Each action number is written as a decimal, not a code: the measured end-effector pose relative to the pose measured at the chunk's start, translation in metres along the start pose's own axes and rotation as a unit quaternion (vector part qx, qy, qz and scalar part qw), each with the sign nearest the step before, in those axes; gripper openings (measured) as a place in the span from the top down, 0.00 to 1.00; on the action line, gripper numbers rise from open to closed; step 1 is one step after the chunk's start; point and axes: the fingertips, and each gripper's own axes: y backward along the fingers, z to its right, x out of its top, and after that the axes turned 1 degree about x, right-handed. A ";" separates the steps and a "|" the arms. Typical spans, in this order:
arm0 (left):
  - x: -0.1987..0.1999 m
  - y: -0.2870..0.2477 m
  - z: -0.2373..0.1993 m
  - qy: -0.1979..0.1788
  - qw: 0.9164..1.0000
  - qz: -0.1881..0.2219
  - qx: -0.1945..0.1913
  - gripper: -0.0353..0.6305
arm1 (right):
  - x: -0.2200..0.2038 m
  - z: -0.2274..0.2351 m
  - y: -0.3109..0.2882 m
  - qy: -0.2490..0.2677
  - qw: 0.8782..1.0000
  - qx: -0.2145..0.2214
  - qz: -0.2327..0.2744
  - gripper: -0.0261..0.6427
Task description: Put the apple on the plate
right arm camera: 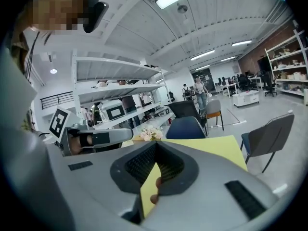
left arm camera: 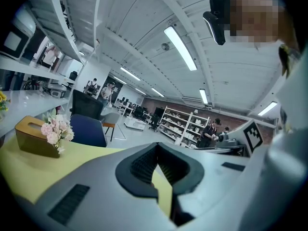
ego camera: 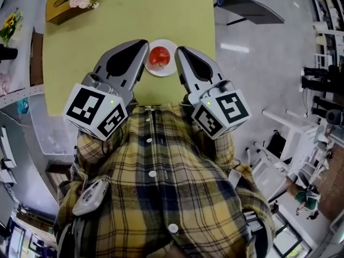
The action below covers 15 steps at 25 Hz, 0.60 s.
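A red apple [ego camera: 159,56] lies on a small white plate [ego camera: 163,72] near the front edge of the yellow-green table [ego camera: 107,26]. Both grippers are held up close to the plaid-shirted chest, on either side of the plate. The left gripper [ego camera: 142,45] sits just left of the apple, jaws together with nothing between them. The right gripper [ego camera: 181,51] sits just right of it, also shut and empty. In the left gripper view the jaw tips [left arm camera: 156,146] meet over the table. In the right gripper view the jaw tips [right arm camera: 156,146] meet too.
A wooden tissue box with pink flowers [ego camera: 64,3] stands at the table's far left corner, also seen as the box [left arm camera: 34,136] in the left gripper view. A blue chair [ego camera: 243,0] stands beyond the far right corner. White shelving and furniture crowd the right side of the floor.
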 end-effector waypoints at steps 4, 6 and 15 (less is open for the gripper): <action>0.000 -0.002 -0.001 0.000 1.000 -0.001 -0.005 0.94 | 0.004 -0.003 0.000 0.006 1.000 0.000 0.001 0.97; -0.001 -0.002 0.001 -0.001 1.000 -0.003 -0.007 0.94 | 0.006 -0.004 0.002 0.005 1.000 0.001 0.002 0.97; -0.002 -0.003 0.004 -0.001 1.000 -0.006 -0.012 0.94 | 0.011 -0.007 0.004 0.008 1.000 0.004 0.005 0.97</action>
